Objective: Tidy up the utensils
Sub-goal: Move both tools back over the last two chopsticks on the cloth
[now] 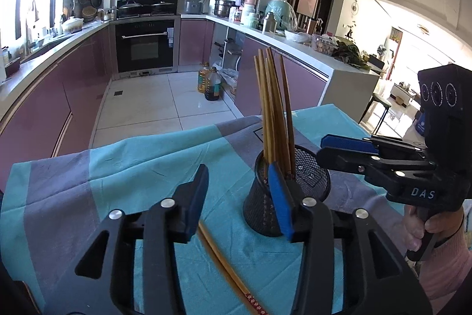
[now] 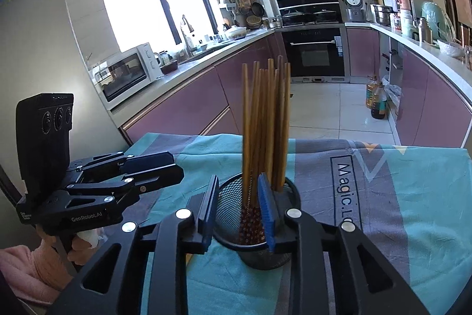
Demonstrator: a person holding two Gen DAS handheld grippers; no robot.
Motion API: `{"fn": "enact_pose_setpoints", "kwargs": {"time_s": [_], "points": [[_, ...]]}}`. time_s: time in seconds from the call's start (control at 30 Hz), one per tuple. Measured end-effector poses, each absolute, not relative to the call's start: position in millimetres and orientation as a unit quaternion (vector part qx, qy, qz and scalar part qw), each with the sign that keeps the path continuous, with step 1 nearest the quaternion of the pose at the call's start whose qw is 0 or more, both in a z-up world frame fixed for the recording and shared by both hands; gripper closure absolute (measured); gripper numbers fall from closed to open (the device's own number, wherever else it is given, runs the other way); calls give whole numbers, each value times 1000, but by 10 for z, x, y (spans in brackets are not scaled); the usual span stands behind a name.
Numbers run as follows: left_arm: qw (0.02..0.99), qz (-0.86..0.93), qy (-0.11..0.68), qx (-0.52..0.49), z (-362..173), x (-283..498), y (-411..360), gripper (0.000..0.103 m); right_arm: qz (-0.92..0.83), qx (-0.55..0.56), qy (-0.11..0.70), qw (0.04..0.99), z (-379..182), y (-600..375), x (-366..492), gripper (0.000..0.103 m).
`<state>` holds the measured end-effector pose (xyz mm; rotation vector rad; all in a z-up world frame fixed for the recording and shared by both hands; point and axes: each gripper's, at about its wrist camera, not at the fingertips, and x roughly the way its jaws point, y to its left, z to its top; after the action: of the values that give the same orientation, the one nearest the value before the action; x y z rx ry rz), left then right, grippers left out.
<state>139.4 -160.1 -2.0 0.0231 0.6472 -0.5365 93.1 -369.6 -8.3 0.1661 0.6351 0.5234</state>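
A black mesh holder (image 1: 312, 176) stands on the cloth with several brown chopsticks (image 1: 274, 108) upright in it. One loose chopstick (image 1: 224, 262) with a red patterned end lies on the cloth under my left gripper (image 1: 238, 170). That gripper is open and holds nothing, its right finger just in front of the holder. In the right wrist view my right gripper (image 2: 238, 177) is open at the near rim of the holder (image 2: 265, 259), with the chopsticks (image 2: 265, 123) seen behind the gap and the pads off them. From the left wrist view the right gripper (image 1: 320, 148) hangs beside the holder's right rim.
A teal and grey tablecloth (image 1: 118, 167) covers the table, whose far edge drops to a tiled kitchen floor. Oil bottles (image 1: 211, 84) stand on the floor by purple cabinets. A toaster oven (image 2: 126, 73) sits on the left counter. A hand in a pink sleeve (image 1: 442, 241) holds the right gripper.
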Motion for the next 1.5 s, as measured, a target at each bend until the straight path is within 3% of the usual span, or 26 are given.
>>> {"fn": "enact_pose_setpoints", "kwargs": {"time_s": [0.1,0.13,0.23,0.4,1.0,1.5], "points": [[919,-244,308,8,-74,1265,-1406,47,281,76,312,904,-143,-3558,795,65],[922,-234,308,7,-110,1226,-1335,40,286,73,315,902,-175,-3508,766,64],[926,-208,316,6,-255,1122,-1133,34,299,64,337,891,-339,-3327,710,62],[933,-157,323,18,-542,975,-897,10,298,62,391,869,-711,-3069,751,61],[927,-111,358,15,-854,921,-829,7,252,28,438,863,-1114,-2678,848,62],[916,-133,378,31,-951,1004,-974,16,243,28,440,864,-1111,-2698,827,66]]}}
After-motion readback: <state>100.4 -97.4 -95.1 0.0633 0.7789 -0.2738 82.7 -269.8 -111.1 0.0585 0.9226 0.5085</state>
